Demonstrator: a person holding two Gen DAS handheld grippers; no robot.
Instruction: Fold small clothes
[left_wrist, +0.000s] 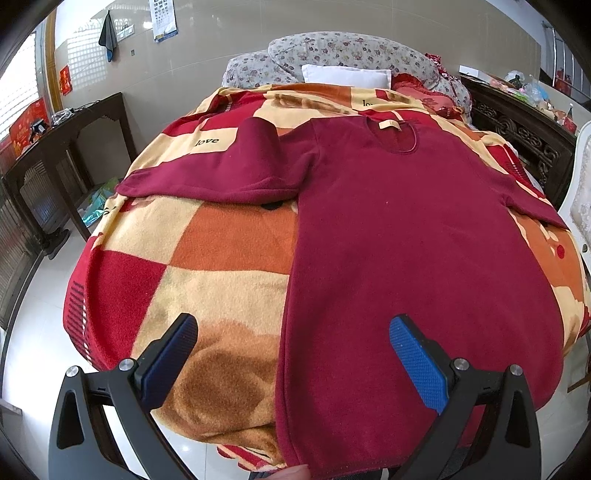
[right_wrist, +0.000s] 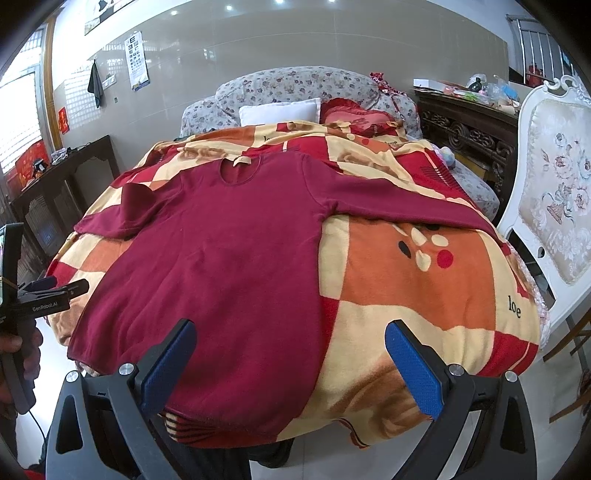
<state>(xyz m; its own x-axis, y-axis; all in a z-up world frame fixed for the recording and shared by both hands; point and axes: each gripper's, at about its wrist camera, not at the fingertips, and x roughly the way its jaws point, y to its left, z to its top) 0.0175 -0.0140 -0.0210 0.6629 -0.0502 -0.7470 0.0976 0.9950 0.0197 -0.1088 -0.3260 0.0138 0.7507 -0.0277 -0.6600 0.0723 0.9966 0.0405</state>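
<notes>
A dark red long-sleeved top (left_wrist: 413, 236) (right_wrist: 229, 251) lies flat on a checked orange, cream and red blanket (left_wrist: 207, 258) (right_wrist: 413, 280), neck away from me. Its left sleeve (left_wrist: 207, 177) is folded back on itself; the right sleeve (right_wrist: 406, 206) stretches out to the right. My left gripper (left_wrist: 293, 350) hangs open over the hem's left edge, nothing between its blue pads. My right gripper (right_wrist: 290, 354) is open above the hem's right side, holding nothing. In the right wrist view the left gripper's body (right_wrist: 44, 295) shows at the far left, in a hand.
A floral sofa back (right_wrist: 303, 88) with a white pillow (right_wrist: 280, 110) and a red cushion (right_wrist: 354, 116) lies beyond the blanket. A dark wooden cabinet (left_wrist: 59, 155) stands left, a carved dark sideboard (right_wrist: 469, 133) and a white upholstered chair (right_wrist: 554, 192) right. White tiled floor surrounds.
</notes>
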